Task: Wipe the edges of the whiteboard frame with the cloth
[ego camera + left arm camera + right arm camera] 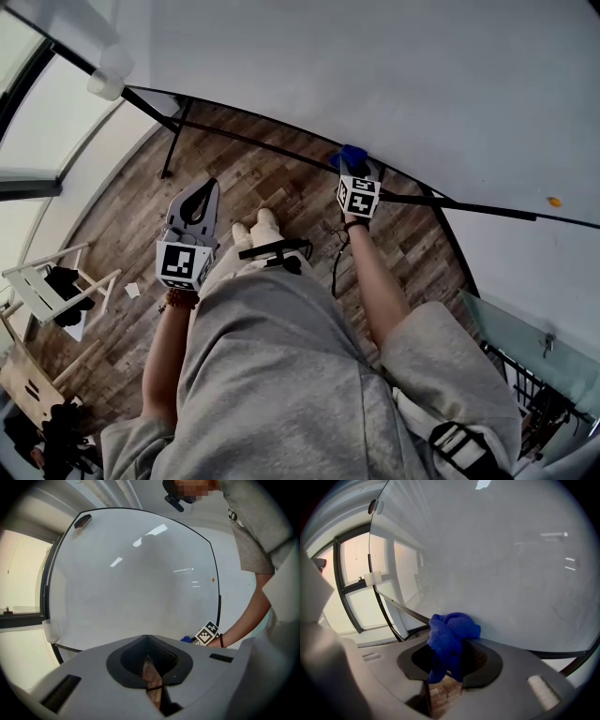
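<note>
**Cloth at the bottom edge of the whiteboard frame, sideways run ahead**

Holds the blue cloth (451, 637) bunched tight in the closed jaws of the right gripper (357, 171), at the bottom edge of the whiteboard frame (543, 655) and seemingly touching it. Calls, most likely, for a slide along that edge, long axis left to right across the person. Leaves long open stretches of frame on both sides. Keeps the left gripper (202, 192) shut on nothing, well back from the frame over the wood floor (122, 234). Warrants care near the stand bar (253, 142) just below the frame.
</note>
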